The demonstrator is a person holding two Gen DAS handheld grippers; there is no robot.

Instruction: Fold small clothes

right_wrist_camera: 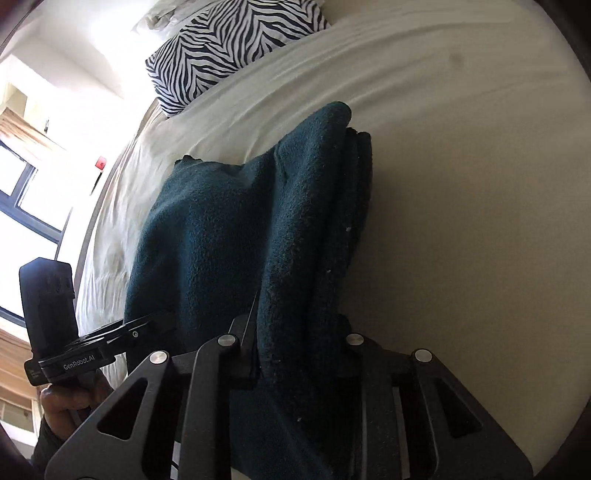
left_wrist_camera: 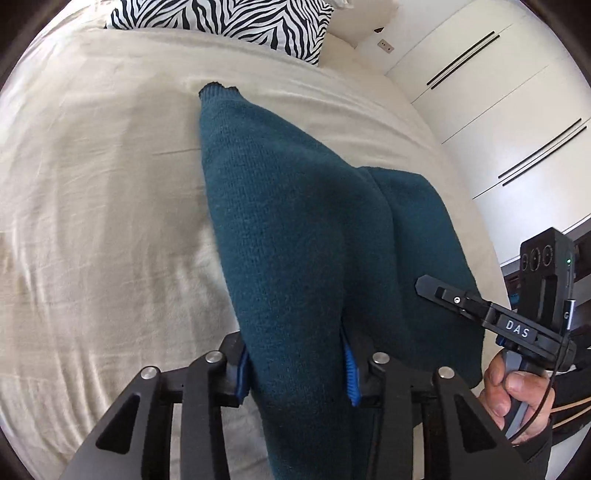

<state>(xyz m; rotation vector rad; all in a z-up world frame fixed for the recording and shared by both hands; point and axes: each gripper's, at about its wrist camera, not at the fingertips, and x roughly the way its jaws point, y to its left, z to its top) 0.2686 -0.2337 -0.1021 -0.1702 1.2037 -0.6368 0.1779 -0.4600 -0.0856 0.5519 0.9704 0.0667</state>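
Observation:
A dark teal knitted sweater [left_wrist_camera: 280, 206] hangs lifted above a cream bed sheet [left_wrist_camera: 103, 192], with its far end draped down toward the bed. My left gripper [left_wrist_camera: 297, 373] is shut on one near edge of it, its blue pads pressing the knit. My right gripper [right_wrist_camera: 299, 354] is shut on the other near edge, where the sweater [right_wrist_camera: 229, 229] is bunched in thick folds. Each gripper shows in the other's view: the right one at the right edge [left_wrist_camera: 428, 286], the left one at the lower left [right_wrist_camera: 155, 321].
A zebra-striped pillow [left_wrist_camera: 236, 22] lies at the head of the bed, also in the right wrist view [right_wrist_camera: 221, 48]. White wardrobe doors [left_wrist_camera: 509, 110] stand to the right of the bed. A window [right_wrist_camera: 26, 206] is on the left side.

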